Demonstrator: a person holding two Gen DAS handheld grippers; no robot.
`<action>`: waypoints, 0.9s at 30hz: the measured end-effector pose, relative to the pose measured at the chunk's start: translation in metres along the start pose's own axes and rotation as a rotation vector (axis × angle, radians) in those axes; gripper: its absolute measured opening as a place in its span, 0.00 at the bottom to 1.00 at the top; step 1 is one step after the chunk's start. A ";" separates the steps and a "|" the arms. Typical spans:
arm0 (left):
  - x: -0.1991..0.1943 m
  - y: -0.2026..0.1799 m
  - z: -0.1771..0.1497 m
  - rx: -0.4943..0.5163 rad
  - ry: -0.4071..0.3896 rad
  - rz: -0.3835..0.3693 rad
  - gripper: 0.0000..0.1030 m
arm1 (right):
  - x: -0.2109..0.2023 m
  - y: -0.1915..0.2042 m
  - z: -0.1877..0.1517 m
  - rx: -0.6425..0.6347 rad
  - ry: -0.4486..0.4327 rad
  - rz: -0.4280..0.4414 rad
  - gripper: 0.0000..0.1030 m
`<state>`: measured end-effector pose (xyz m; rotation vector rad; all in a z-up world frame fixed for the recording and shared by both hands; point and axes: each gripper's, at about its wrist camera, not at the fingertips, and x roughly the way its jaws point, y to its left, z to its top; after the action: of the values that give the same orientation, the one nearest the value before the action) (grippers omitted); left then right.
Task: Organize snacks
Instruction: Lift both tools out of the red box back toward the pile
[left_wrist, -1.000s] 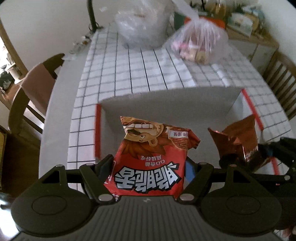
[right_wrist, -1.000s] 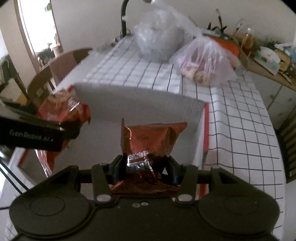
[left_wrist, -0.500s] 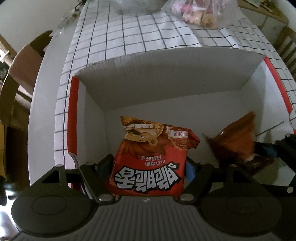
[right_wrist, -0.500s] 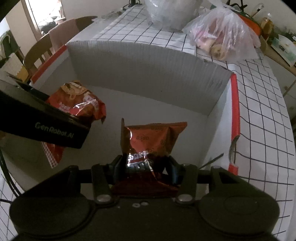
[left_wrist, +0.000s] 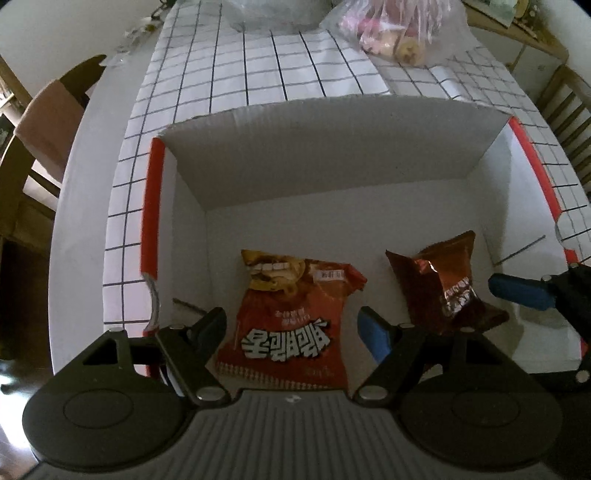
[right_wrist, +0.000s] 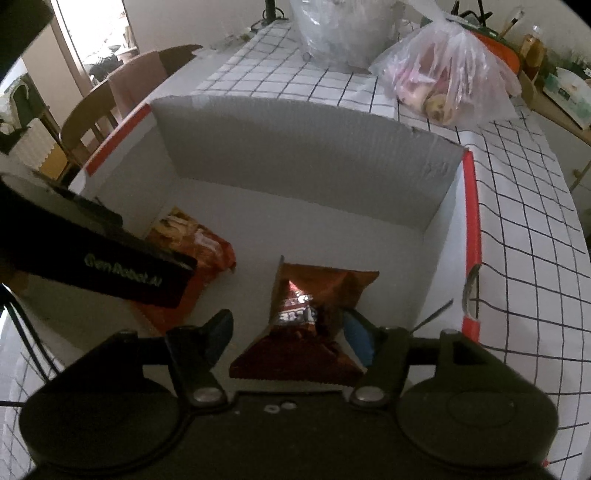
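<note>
The red snack bag (left_wrist: 291, 317) with white lettering lay flat on the floor of the open cardboard box (left_wrist: 325, 162), toward the box's left side. My left gripper (left_wrist: 291, 328) hung over it with its jaws spread wide, a gap showing on either side of the bag, so nothing pinched it. At about three o'clock from it, just beside, sat the dark brown foil bag (right_wrist: 306, 325), crumpled and tilted up. My right gripper (right_wrist: 288, 328) stood around that bag; its jaws had just been opening, the left finger well clear of the foil, the blue pad (right_wrist: 356, 341) at the bag's right edge, where I could not tell if it touched. The box had white walls, red-taped side rims and a grey corrugated flap at twelve o'clock. It stood on a worktop under a white checked cloth (left_wrist: 258, 70). Beyond the box lay a clear plastic bag (right_wrist: 450, 77) of food, and a wooden chair (left_wrist: 40, 122) stood at nine o'clock.
</note>
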<state>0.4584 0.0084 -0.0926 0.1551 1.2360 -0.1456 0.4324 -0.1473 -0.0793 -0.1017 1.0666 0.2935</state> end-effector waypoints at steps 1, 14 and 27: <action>-0.004 0.002 -0.002 -0.007 -0.011 -0.008 0.75 | -0.005 0.000 -0.001 0.001 -0.010 0.001 0.65; -0.066 0.010 -0.032 -0.049 -0.178 -0.052 0.76 | -0.065 0.000 -0.009 0.070 -0.130 -0.021 0.84; -0.129 0.017 -0.079 -0.071 -0.358 -0.060 0.75 | -0.123 0.019 -0.033 0.100 -0.226 0.012 0.91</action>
<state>0.3466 0.0438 0.0052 0.0278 0.8881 -0.1729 0.3437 -0.1595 0.0131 0.0269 0.8556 0.2553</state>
